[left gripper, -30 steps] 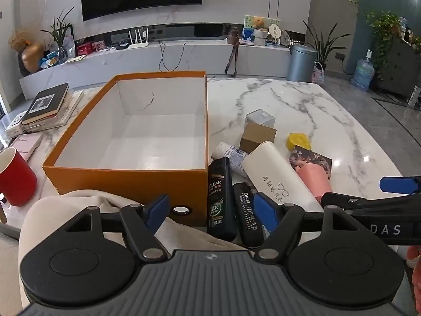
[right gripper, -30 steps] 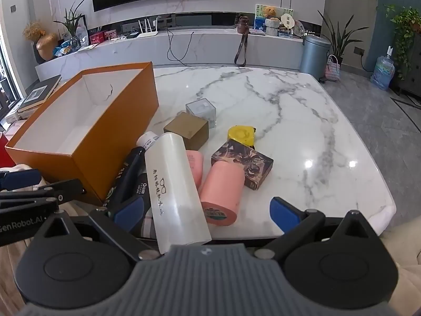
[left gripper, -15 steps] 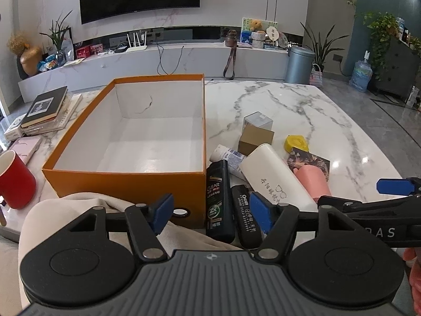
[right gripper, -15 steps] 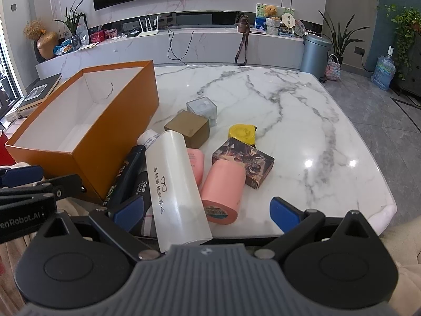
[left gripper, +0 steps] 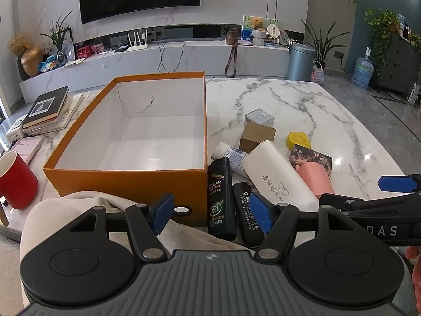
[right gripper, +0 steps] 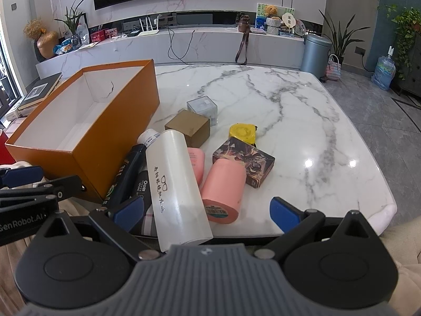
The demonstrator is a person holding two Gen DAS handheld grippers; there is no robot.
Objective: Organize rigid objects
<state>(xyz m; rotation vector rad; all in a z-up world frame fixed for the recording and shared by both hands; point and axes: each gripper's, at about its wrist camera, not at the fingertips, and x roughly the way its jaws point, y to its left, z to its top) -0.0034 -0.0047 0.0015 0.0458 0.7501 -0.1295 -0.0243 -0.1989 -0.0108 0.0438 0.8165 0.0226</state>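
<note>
Left tool (left gripper: 210, 212): your jaws just narrowed a little, still apart, nothing gripped | right tool (right gripper: 205, 210): wide, empty | orange box (left gripper: 126, 181) empty at 11 o'clock | black bottle (left gripper: 221, 197) at 12, on worktop (left gripper: 329, 110) | nothing boxed yet

A red mug (left gripper: 16, 179) stands near stacked books (left gripper: 48, 110) at the table's left edge
</note>
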